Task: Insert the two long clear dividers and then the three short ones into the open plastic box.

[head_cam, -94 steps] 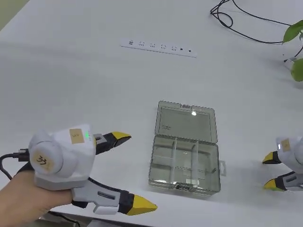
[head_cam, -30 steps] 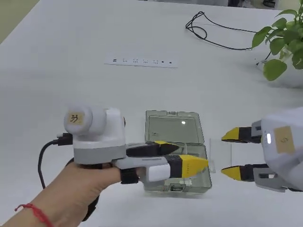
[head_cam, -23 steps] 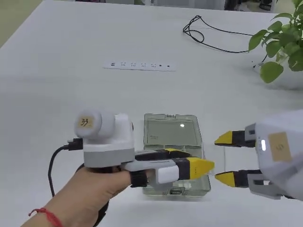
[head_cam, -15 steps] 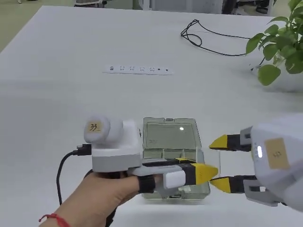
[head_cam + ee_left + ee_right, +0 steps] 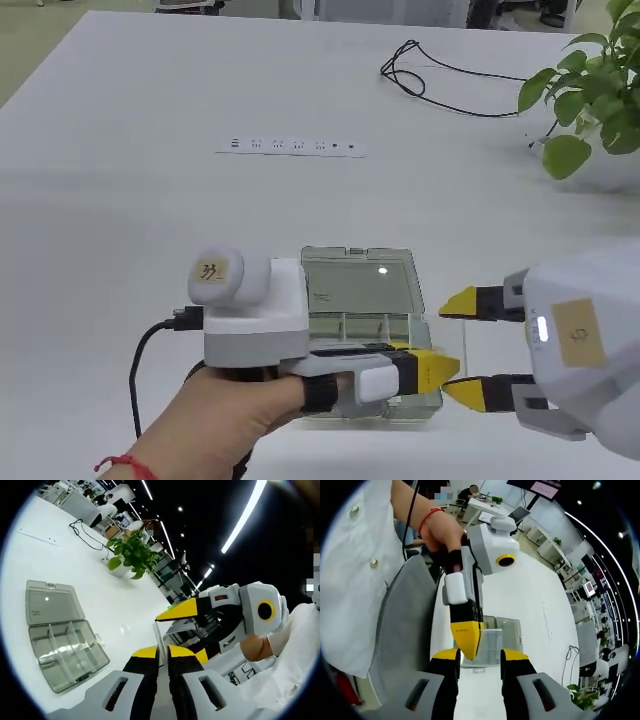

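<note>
L gripper [image 5: 432, 368]: nearest us, held in a hand [image 5: 230, 415]. Jaws pinched almost together on a clear divider [image 5: 492, 642]. In the left gripper view its thin edge rises from the slit betw. the tips.
R gripper [image 5: 462, 346]: just right of the L one, jaws spread wide, nothing held. In the right gripper view the L tip & the divider sit betw. its jaws. Touching or not, we can't tell.
Divider: up in the air by the box's right side, not in the box yet. Long or short, we can't tell.
Handling (our guess): light, thin, stiff clear plastic. Faces prob. slick, so it may slide or twist in a light pinch, and it could flex or crack if squeezed hard or forced.
Where to hold (our view): flat faces, near the top edge. Leave the bottom edge & both ends free for the slots.
Box [image 5: 360, 285]: on the counter [image 5: 150, 220] just behind the grippers, lid [image 5: 52, 600] laid flat back. Base partly hidden by the L gripper in the head view.
Partitions [image 5: 62, 642]: some already show in the base; count unsure.
Far side: power strip [image 5: 292, 147], then cable [image 5: 440, 75] & plant [image 5: 585, 100], all well apart from the box.
</note>
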### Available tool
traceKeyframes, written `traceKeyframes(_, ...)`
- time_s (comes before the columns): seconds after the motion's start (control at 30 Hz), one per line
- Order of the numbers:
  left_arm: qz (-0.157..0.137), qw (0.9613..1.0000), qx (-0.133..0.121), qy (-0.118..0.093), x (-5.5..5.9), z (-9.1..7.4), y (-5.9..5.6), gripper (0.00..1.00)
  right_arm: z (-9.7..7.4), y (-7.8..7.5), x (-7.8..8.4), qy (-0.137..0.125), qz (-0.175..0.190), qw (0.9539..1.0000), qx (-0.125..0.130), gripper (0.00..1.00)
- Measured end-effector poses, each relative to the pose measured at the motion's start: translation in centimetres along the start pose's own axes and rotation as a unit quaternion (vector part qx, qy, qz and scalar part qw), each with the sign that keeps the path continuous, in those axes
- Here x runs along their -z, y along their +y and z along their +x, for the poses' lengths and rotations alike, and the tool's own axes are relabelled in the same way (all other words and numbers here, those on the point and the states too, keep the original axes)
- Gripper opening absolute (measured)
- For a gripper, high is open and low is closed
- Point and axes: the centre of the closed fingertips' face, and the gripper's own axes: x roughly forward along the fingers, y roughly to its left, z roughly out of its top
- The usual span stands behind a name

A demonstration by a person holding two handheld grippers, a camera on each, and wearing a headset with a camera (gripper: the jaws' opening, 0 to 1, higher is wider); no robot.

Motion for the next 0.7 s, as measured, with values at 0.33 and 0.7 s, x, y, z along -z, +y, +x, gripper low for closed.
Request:
traceKeyframes(0.33, 0.0, 1.0, 0.001, 0.006, 0.17, 0.08, 0.09, 0.0, 0.22, 0.08, 0.14, 0.006, -0.004, 1.0, -0.004, 0.33)
traceKeyframes(0.7, -0.007, 1.0, -0.007, -0.001, 0.01, 0.02, 0.39, 0.0, 0.53, -0.05, 0.15, 0.011, -0.019, 0.9998, -0.001, 0.33)
